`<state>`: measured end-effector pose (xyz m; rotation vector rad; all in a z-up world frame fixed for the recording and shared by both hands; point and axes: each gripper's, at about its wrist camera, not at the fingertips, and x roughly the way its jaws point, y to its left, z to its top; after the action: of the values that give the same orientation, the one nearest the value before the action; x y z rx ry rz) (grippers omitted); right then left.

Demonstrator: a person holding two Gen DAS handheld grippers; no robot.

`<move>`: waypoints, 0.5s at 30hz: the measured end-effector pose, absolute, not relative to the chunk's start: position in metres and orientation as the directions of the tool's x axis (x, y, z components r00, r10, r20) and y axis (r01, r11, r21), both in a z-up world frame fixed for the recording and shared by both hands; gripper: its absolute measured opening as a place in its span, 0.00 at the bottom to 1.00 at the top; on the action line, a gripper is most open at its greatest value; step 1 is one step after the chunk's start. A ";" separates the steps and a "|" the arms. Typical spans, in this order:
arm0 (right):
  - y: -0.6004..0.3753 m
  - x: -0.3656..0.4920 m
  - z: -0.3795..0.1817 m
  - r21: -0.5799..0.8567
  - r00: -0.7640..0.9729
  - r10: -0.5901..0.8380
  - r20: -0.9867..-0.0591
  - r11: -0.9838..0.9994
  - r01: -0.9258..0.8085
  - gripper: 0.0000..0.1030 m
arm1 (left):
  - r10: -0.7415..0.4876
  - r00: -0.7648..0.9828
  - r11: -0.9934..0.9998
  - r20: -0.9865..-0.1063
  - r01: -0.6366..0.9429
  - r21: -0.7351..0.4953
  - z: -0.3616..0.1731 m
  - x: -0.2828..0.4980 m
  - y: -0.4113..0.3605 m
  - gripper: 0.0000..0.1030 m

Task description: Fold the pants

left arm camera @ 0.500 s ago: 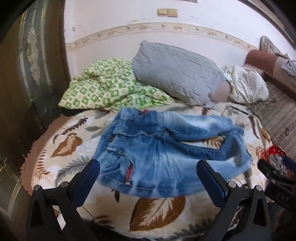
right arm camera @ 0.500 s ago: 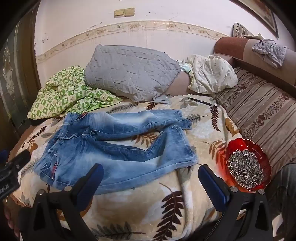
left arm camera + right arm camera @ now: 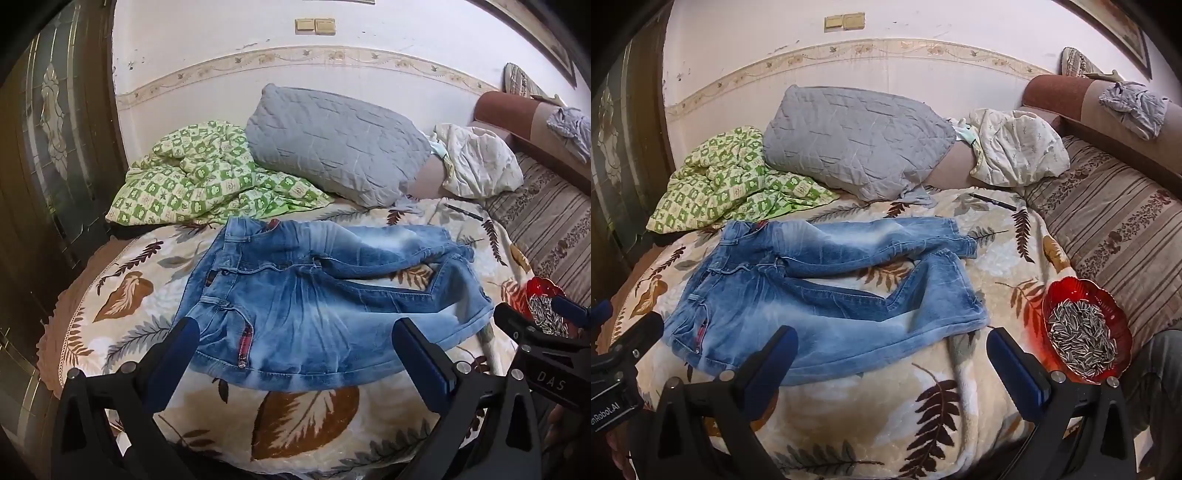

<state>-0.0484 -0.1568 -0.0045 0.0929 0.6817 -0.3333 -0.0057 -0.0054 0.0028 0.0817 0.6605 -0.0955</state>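
Note:
A pair of faded blue jeans (image 3: pixel 314 295) lies spread on a leaf-patterned blanket (image 3: pixel 303 413), waistband to the left, legs running right with the near leg bent. The jeans also show in the right wrist view (image 3: pixel 820 295). My left gripper (image 3: pixel 295 343) is open and empty, hovering over the jeans' near edge by the waist. My right gripper (image 3: pixel 892 354) is open and empty, hovering over the near leg's lower edge, close to the hem. Each gripper shows at the edge of the other's view.
A grey pillow (image 3: pixel 857 140), a green checked cloth (image 3: pixel 727 177) and a white bundle (image 3: pixel 1015 147) lie behind the jeans. A black pen (image 3: pixel 993 201) lies on the blanket. A red bowl of sunflower seeds (image 3: pixel 1086 328) sits right, beside a striped sofa (image 3: pixel 1115 229). A dark door (image 3: pixel 55 166) stands left.
Both grippers have stayed open. The left wrist view has swung slightly right, bringing the red bowl and sofa more into view; the jeans have not moved.

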 end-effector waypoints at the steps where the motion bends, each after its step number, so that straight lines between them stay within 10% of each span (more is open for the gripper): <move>1: -0.158 -0.049 -0.005 -0.023 0.726 -0.271 -0.632 0.943 0.332 1.00 | -0.061 0.787 0.992 -0.614 0.113 0.046 0.003 -0.006 -0.005 1.00; 15: -0.161 -0.052 0.001 -0.024 0.734 -0.275 -0.622 0.943 0.333 1.00 | -0.054 0.796 0.992 -0.603 0.111 0.059 0.001 -0.009 -0.008 1.00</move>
<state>-0.0515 -0.1609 0.0010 0.0910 0.6685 -0.3344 -0.0091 -0.0078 0.0009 0.0929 0.6441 -0.0889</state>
